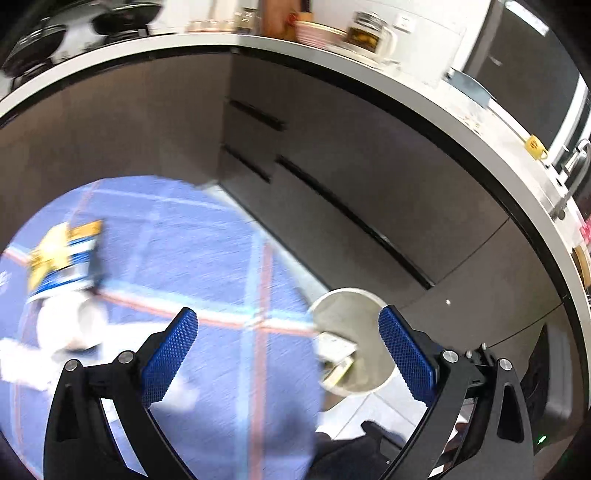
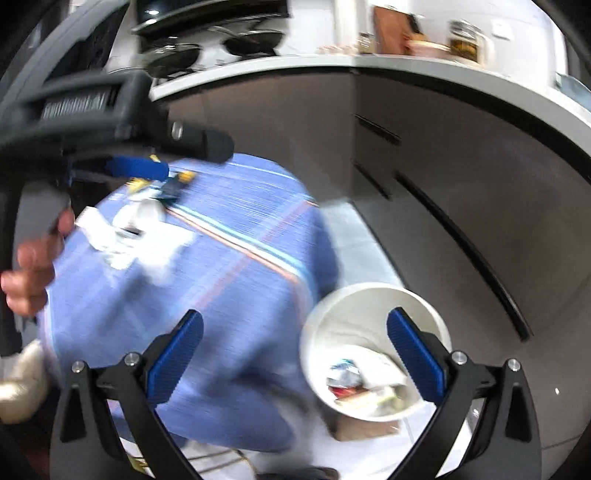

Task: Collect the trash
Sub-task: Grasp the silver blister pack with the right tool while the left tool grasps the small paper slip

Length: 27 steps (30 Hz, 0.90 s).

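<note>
A round white trash bin (image 2: 373,332) stands on the floor beside a table with a blue striped cloth (image 2: 221,288); wrappers (image 2: 354,384) lie inside it. It also shows in the left wrist view (image 1: 351,332). My right gripper (image 2: 293,354) is open and empty above the table edge and the bin. My left gripper (image 1: 288,354) is open and empty over the cloth (image 1: 207,266). On the cloth lie a yellow and blue wrapper (image 1: 62,254) and crumpled white paper (image 1: 70,325). They also show in the right wrist view: the white paper (image 2: 136,236) lies below my left gripper (image 2: 136,168).
Grey kitchen cabinets (image 1: 332,155) curve behind the table, under a white counter (image 1: 369,70) with a glass jar (image 1: 365,33), bowls and pans (image 2: 221,42). A tiled floor strip (image 2: 362,240) runs between table and cabinets.
</note>
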{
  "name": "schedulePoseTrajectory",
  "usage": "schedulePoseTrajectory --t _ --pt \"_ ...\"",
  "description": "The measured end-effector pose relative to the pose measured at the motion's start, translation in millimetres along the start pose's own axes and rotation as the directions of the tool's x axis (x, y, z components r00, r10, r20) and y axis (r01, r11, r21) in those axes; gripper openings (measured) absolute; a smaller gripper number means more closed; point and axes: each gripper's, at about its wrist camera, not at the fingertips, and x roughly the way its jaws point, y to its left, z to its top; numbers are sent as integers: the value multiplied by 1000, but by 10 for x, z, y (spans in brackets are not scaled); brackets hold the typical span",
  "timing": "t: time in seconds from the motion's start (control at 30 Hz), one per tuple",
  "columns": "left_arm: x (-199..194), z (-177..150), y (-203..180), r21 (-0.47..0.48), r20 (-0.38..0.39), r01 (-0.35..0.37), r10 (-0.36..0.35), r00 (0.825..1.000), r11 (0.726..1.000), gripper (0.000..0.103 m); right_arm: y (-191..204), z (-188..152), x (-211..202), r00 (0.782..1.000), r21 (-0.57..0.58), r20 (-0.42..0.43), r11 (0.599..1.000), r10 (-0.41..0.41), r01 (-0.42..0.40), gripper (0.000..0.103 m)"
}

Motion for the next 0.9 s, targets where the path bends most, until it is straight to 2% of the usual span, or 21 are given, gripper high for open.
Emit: schedulePoseTrajectory --t 0.13,0.3,0.37,0.43,0.47,0.53,0.6,0.7,0.8,0.87,0.9 --pt "-362 -192 590 -60 15 -84 85 996 995 95 574 229 155 994 -46 -12 993 111 -112 100" --pt "-731 -508 1419 -139 16 -193 197 980 971 95 1219 391 440 979 -113 -65 973 196 -202 100" --pt "-841 -622 1712 -163 20 -220 226 974 962 94 1499 438 549 965 -147 -88 954 249 -260 100" --pt "-890 -724 1971 -173 10 -252 257 966 952 87 1740 494 679 943 -191 -122 925 309 -328 100" --pt "-890 -779 2134 -182 -5 -256 260 966 949 81 1866 521 762 927 -214 -148 904 344 -369 100" --pt "-833 -833 2365 -210 -30 -241 241 970 948 76 2047 547 908 912 -251 -188 880 364 -403 100" --pt "-811 -902 2495 -229 -42 -232 229 973 945 69 2212 613 1122 909 -291 -227 866 351 -407 99" --pt "-747 -886 2622 -239 -41 -215 212 976 947 67 2292 692 1349 904 -317 -269 856 332 -408 99" --pt "-663 -807 2656 -218 -44 -203 199 979 954 63 2341 745 1522 907 -345 -293 851 303 -396 99" --pt "-609 -748 2630 -197 -44 -189 184 982 962 60 2369 761 1610 902 -347 -310 847 301 -402 99" --pt "-578 -729 2629 -190 -45 -185 180 983 964 56 2374 770 1655 898 -342 -321 847 302 -407 99"
